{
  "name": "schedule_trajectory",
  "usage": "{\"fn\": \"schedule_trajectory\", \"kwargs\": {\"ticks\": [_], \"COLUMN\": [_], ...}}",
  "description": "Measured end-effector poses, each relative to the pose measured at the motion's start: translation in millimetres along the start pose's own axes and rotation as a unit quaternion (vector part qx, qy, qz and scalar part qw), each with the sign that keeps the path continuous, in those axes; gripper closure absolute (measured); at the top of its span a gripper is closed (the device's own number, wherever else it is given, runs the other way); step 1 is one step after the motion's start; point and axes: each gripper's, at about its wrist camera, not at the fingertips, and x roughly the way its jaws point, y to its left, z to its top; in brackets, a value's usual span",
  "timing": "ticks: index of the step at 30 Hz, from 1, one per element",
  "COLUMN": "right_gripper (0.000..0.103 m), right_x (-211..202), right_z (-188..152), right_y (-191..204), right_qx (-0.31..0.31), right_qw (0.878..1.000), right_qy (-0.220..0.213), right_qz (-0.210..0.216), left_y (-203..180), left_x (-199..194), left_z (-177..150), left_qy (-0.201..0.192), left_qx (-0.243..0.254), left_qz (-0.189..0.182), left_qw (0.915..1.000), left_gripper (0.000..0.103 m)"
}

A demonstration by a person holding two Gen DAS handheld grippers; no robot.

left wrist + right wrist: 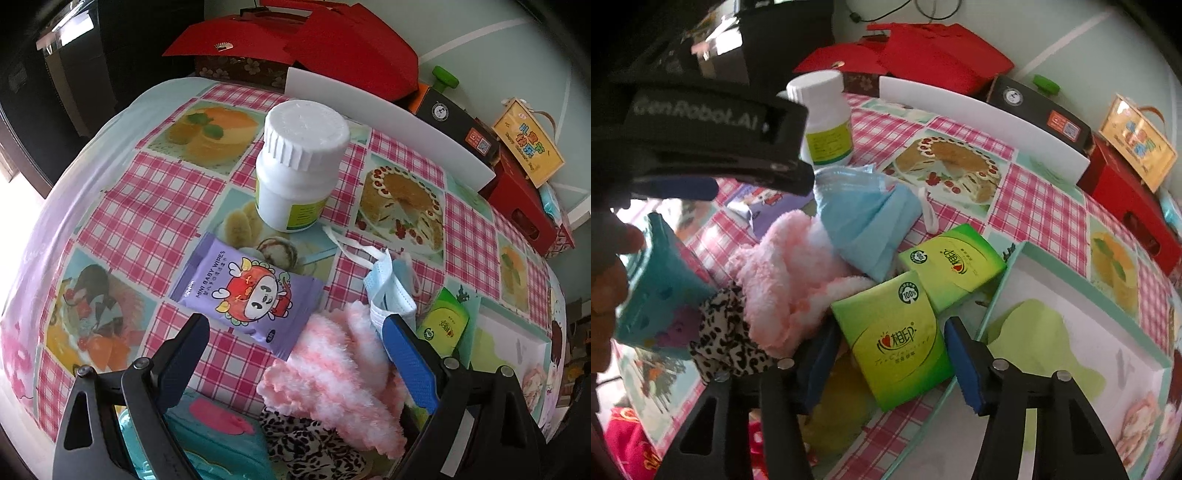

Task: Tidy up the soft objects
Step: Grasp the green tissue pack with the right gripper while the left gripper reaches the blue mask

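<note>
1. Right gripper point(892, 354) fingers are set astride the near green tissue pack point(895, 336), not visibly pinching it.
2. Left gripper point(295, 332) fingers are spread over the pink fluffy sock point(332, 369).
3. The pack, mid-desk beside the box lid point(1082, 273), should be squeezed squarely across its sides.

Glossy pink-checked plastic tablecloth point(122, 206) catches the window light on the left. Far back stands a smooth white plastic bottle with ribbed cap point(301, 162). The purple wipes pack point(247, 291) has a slick film wrapper. Nearer lies the fluffy pink-and-white cloth point(332, 365), soft and shaggy, beside a thin blue non-woven face mask point(864, 221). The green tissue packs point(897, 332) shine, and the grippers' blue pads point(410, 362) look finely textured.
</note>
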Motion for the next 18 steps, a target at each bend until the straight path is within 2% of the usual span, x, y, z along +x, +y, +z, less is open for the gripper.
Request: {"fn": "schedule_trajectory", "kwargs": {"ticks": [9, 18], "right_gripper": [0.045, 0.048], "right_x": [-15, -36], "right_z": [-2, -1], "right_y": [-4, -18], "right_qx": [0.024, 0.046], "right_qw": [0.999, 0.997], "right_qy": [-0.019, -0.050], "right_qz": [0.011, 0.023], "left_y": [-4, -11], "left_x": [1, -3], "left_z": [-1, 0], "left_qy": [-0.005, -0.016], "left_qx": [0.001, 0.010], "left_qz": [-0.014, -0.012], "left_qw": [0.9999, 0.9998], "left_gripper": [0.008, 0.008]}}
